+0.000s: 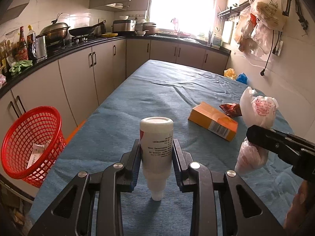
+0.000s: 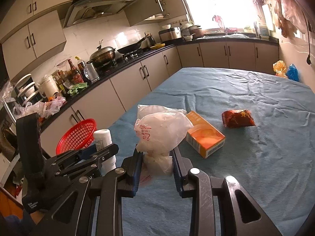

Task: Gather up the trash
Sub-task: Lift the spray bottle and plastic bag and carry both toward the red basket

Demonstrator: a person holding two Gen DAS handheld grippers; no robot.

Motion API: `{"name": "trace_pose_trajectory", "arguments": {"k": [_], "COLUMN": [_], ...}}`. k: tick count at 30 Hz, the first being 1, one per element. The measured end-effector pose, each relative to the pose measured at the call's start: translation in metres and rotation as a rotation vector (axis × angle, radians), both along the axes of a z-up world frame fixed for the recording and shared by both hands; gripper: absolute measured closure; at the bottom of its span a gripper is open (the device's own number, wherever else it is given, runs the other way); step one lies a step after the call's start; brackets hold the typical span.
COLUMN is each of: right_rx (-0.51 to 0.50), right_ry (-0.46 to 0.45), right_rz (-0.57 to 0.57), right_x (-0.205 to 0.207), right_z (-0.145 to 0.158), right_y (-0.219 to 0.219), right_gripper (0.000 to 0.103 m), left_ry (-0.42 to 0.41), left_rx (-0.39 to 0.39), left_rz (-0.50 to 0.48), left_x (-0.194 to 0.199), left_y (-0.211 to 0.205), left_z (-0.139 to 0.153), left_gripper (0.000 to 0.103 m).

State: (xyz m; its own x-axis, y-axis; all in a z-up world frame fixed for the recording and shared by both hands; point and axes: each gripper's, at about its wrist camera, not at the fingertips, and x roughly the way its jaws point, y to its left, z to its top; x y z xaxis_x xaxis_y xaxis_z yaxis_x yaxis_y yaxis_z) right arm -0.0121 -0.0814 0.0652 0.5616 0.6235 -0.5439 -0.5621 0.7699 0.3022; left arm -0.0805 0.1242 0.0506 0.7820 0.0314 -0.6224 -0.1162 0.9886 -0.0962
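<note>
Both grippers are close at hand, each clamped on a piece of trash above the blue-covered table. Left gripper pinches a white bottle upside down, its neck pointing at the cloth. Right gripper pinches a white plastic bag by its gathered waist, the puffed top with red print standing above the jaws. Off the table's left edge sits a red basket, tilted, with a paper packet inside. On the cloth farther along lies an orange box, flat, and just beyond it a red snack wrapper.
</note>
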Motion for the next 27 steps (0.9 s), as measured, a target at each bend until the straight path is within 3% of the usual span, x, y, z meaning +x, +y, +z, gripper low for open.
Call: {"name": "trace_pose_trajectory", "arguments": {"k": [27], "right_rx": [-0.074], "right_ry": [-0.008], "right_rz": [0.091], "right_x": [0.002], "right_z": [0.006], "right_y": [0.068], "right_gripper": [0.072], "left_ry": [-0.035], "left_rx": [-0.067], "left_rz": [0.108], "left_x": [-0.015], "left_y": [0.064], "left_z": [0.006], "left_gripper": [0.074]}}
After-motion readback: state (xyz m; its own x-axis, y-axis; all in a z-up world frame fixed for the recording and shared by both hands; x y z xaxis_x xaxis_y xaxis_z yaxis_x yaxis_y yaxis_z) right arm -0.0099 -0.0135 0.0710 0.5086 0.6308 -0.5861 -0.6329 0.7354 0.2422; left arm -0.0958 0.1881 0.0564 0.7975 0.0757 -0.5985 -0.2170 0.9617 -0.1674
